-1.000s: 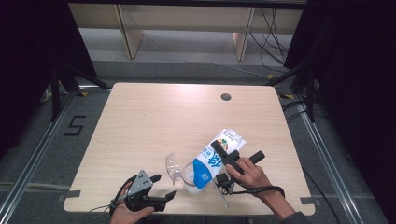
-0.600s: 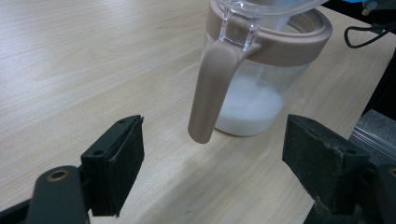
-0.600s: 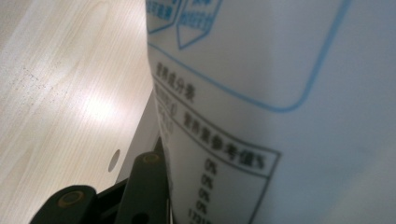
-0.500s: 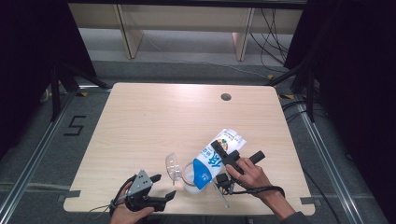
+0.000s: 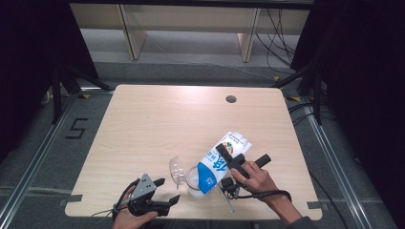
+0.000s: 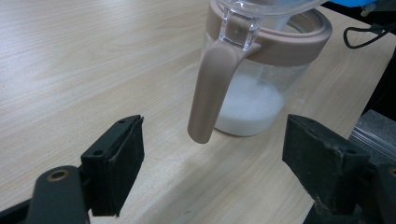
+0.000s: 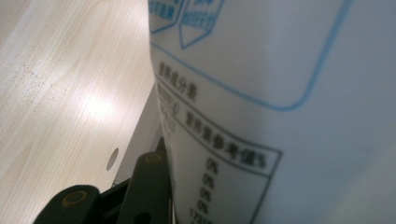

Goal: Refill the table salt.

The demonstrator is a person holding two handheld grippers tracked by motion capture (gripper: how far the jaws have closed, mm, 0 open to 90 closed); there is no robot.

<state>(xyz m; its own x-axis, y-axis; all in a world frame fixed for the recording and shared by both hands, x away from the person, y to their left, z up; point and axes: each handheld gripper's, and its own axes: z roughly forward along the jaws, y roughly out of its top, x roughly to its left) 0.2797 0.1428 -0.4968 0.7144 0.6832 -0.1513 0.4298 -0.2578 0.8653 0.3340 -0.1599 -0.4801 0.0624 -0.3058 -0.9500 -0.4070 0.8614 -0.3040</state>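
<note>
Two black jaws of the left gripper (image 6: pixel 212 172) are spread wide, nothing between them but bare tabletop; one pad (image 6: pixel 119 163) sits lower left of the left gripper view, the other lower right. Just past the gap, centre frame: clear plastic pitcher with a tan rim and tan handle (image 6: pixel 261 70), handle pointing down toward the jaws, not touching them. White contents pooled in its bottom; clear hinged lid flipped up at the top edge.

Right gripper (image 5: pixel 229 160) is pinching the blue-and-white printed carton (image 5: pixel 222 160). In the right gripper view the carton wall (image 7: pixel 289 116) covers most of the frame, printed text and a blue outline on it, and one black jaw at bottom left presses against it; the other jaw is hidden.

High view: carton is tilted, blue end down over the pitcher (image 5: pixel 191 176) mouth, white end up toward frame centre-right. Both sit lower centre of the frame, near the table's front edge. Right hand (image 5: pixel 255 179) holds the gripper handle, cable trailing below it.

Left gripper (image 5: pixel 167 191) is at lower left, near the front edge, just beside the pitcher and apart from it, grey plate on top.

Light wood table (image 5: pixel 162 124) has a round dark hole (image 5: pixel 231 99) at upper right.
</note>
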